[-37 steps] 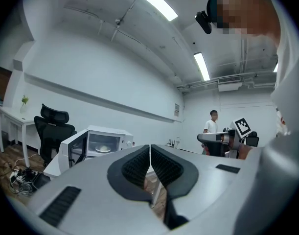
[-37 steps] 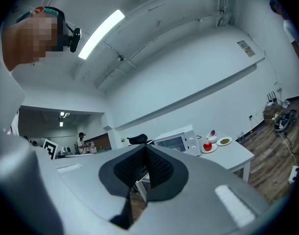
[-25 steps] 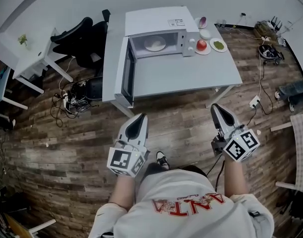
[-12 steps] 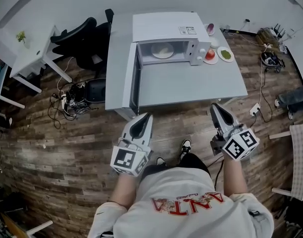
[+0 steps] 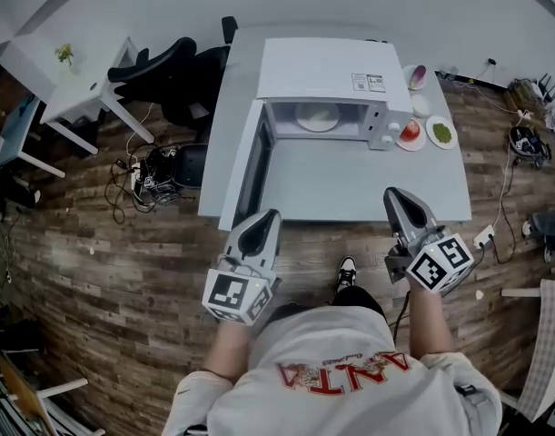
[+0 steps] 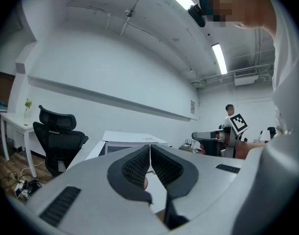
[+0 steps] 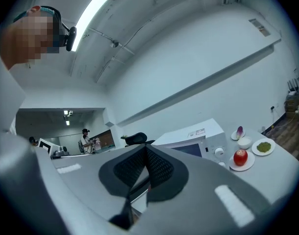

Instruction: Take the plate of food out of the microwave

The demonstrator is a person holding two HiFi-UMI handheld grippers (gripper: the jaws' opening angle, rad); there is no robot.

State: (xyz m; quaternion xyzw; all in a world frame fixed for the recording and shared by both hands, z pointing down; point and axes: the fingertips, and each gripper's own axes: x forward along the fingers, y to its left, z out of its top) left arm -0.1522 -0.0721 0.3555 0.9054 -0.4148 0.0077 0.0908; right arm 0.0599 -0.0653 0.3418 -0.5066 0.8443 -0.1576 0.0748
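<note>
The grey left gripper (image 6: 150, 150), at lower centre, has its black ribbed jaws closed together on nothing. Just beyond them sits a white box-shaped microwave (image 6: 134, 139). A black high-backed office chair (image 6: 58, 137) stands at the left.

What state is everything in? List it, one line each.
microwave door: swung open.
plate of food: inside the microwave, untouched.
left tool: shut, empty.
right tool: shut, empty.
apple: whole, beside the microwave.
</note>
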